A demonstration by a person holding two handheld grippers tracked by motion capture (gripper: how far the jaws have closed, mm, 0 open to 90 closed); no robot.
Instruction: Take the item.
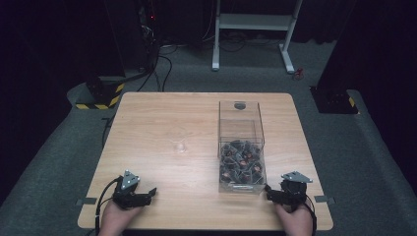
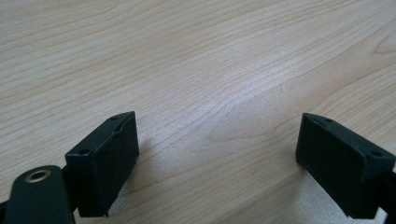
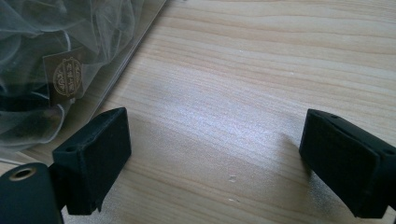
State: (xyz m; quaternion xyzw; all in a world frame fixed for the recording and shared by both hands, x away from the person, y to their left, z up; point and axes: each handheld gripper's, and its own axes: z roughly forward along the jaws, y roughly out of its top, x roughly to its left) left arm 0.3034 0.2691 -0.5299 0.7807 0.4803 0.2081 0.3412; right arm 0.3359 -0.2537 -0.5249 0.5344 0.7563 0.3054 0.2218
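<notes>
The wooden table (image 1: 162, 123) is carrying a clear box (image 1: 241, 147) of small wrapped packets (image 1: 241, 162) on its right side. You're resting your right gripper (image 1: 271, 192) just beside the box's near corner, jaws spread wide and empty. You're keeping your left gripper (image 1: 150, 192) well apart from it, jaws likewise spread.

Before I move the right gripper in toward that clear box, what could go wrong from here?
The clear box is tall and light-looking; a sideways nudge from the right gripper, which sits open close beside its near corner, could slide or tip it. The small wrapped pieces inside look loosely piled, so open jaws may snag wrapping. The left gripper is far off, unable to steady it.
</notes>
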